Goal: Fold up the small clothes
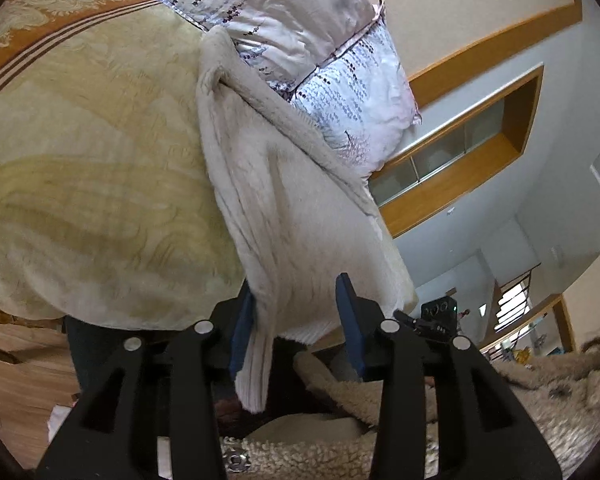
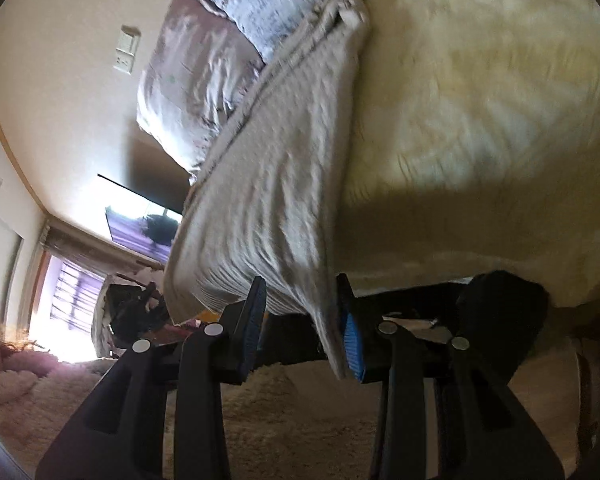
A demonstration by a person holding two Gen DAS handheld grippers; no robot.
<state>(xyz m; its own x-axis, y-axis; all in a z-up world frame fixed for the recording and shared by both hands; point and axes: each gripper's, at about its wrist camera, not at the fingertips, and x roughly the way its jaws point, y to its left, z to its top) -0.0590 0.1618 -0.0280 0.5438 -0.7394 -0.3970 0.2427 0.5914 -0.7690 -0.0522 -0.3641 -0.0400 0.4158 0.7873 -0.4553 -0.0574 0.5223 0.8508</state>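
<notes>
Bedroom setting: a bed covered with a pale yellow patterned blanket (image 1: 92, 168), bordered in orange-brown at its far edge, with a floral quilt (image 1: 300, 28) bundled at the far end. Cream walls, wood trim and a recessed wall niche (image 1: 456, 148) lie beyond. Both views are steeply tilted.

Task item: a cream knitted garment (image 1: 292, 208), apparently a small sweater, lies in a long strip on the blanket, running from the quilt to the near edge of the bed, where its ribbed hem overhangs.

Left gripper (image 1: 296, 320): jaws partly apart. One hem corner hangs down against the left blue pad; the opposite pad stands clear of the cloth. This does not read as a clamped grip.

Right gripper (image 2: 304, 320): jaws partly apart, astride the other hem corner. Cloth drapes against the right pad; a gap shows on the other side. The frame is blurred, so contact is uncertain.

Step in hand, by judgement: both tools are placed at the near hem corners, either seating a grip or letting go. The garment is narrowed lengthwise, but no crosswise fold is visible.

Next move, by judgement: if a crosswise fold is intended, both jaws must close firmly on their corners, then lift evenly and carry the hem toward the quilt end. An uneven lift would skew the fold.

Containers: none in view. A fleece jacket (image 1: 340, 440) with a snap fastener lies below the left gripper.
</notes>
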